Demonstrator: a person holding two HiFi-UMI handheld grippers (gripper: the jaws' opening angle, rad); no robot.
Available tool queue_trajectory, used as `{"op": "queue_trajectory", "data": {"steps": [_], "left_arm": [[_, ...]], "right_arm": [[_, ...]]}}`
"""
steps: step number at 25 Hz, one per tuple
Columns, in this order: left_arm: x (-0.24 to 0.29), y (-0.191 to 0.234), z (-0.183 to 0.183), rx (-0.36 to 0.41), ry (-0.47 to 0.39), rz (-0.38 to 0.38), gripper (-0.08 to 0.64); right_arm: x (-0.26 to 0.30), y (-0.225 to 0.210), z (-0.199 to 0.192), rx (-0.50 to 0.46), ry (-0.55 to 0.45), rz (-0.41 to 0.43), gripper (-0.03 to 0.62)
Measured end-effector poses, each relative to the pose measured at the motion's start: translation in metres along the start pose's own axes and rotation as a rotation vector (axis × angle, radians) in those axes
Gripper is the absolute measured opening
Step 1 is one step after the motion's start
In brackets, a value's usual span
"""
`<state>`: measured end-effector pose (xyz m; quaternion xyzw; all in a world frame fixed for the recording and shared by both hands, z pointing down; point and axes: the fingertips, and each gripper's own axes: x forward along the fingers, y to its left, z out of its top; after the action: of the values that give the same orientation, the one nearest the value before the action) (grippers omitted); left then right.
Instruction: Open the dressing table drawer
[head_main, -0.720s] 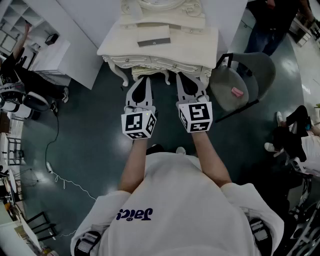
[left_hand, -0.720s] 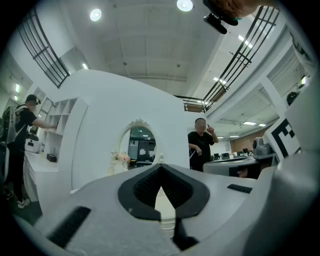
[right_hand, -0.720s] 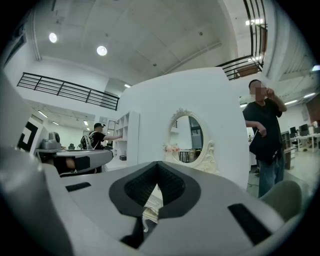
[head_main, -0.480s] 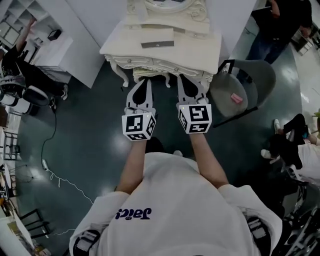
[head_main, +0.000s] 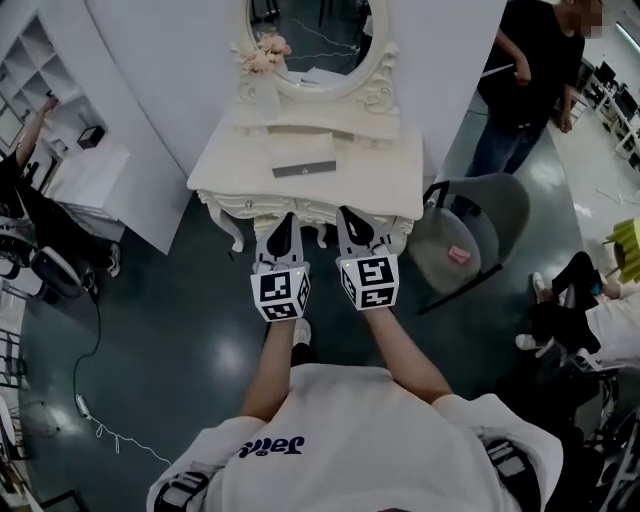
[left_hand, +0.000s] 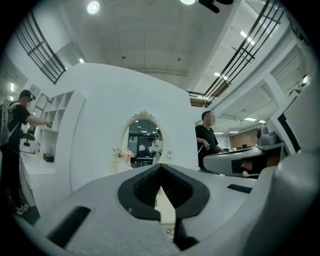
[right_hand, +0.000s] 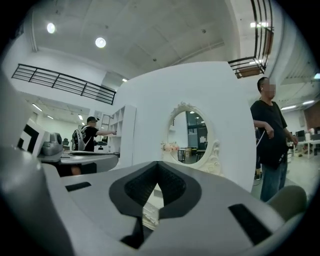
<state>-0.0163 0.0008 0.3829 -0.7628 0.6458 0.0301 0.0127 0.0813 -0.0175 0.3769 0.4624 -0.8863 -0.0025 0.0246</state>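
The cream dressing table (head_main: 395, 185) stands against a white wall, with an oval mirror (head_main: 310, 40) above it. Its carved drawer front (head_main: 312, 211) runs along the near edge. My left gripper (head_main: 286, 224) and right gripper (head_main: 346, 214) point level at that front, side by side, their tips just before it. Both are shut with nothing between the jaws. In the left gripper view the left gripper (left_hand: 160, 168) has its pads meeting, with the mirror (left_hand: 143, 140) beyond. The right gripper view shows the right gripper (right_hand: 158, 166) the same way, facing the mirror (right_hand: 190, 137).
A grey flat item (head_main: 305, 167) and a vase of flowers (head_main: 262, 62) are on the table top. A grey chair (head_main: 495, 215) with a pink thing (head_main: 459, 255) stands right of the table. A person in black (head_main: 525, 80) stands behind it. White shelves (head_main: 90, 180) are at left.
The head view has tilted up, so the mirror now shows. Both grippers have drawn closer together and nearer the table's front edge. Their jaws have stayed shut.
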Motion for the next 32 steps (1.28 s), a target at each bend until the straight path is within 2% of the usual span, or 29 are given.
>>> {"op": "queue_trajectory", "data": {"steps": [7,13,18,23,32], "left_arm": [[0.09,0.067,0.019,-0.02,-0.034,-0.048,0.012],[0.124,0.117,0.009,-0.01,-0.017,-0.11,0.014],[0.152,0.145,-0.018,-0.022,0.008,-0.164,0.014],[0.178,0.151,-0.046,-0.034,0.05,-0.205,0.014],[0.237,0.147,-0.093,-0.044,0.113,-0.215,0.014]], "right_arm": [[0.101,-0.006,0.03,-0.035,-0.01,-0.082,0.0],[0.162,0.006,0.023,-0.018,0.002,-0.14,0.001],[0.2,0.002,-0.011,0.026,0.069,-0.187,0.002],[0.221,-0.018,-0.058,0.102,0.143,-0.224,0.002],[0.271,-0.06,-0.142,0.219,0.274,-0.192,0.003]]}}
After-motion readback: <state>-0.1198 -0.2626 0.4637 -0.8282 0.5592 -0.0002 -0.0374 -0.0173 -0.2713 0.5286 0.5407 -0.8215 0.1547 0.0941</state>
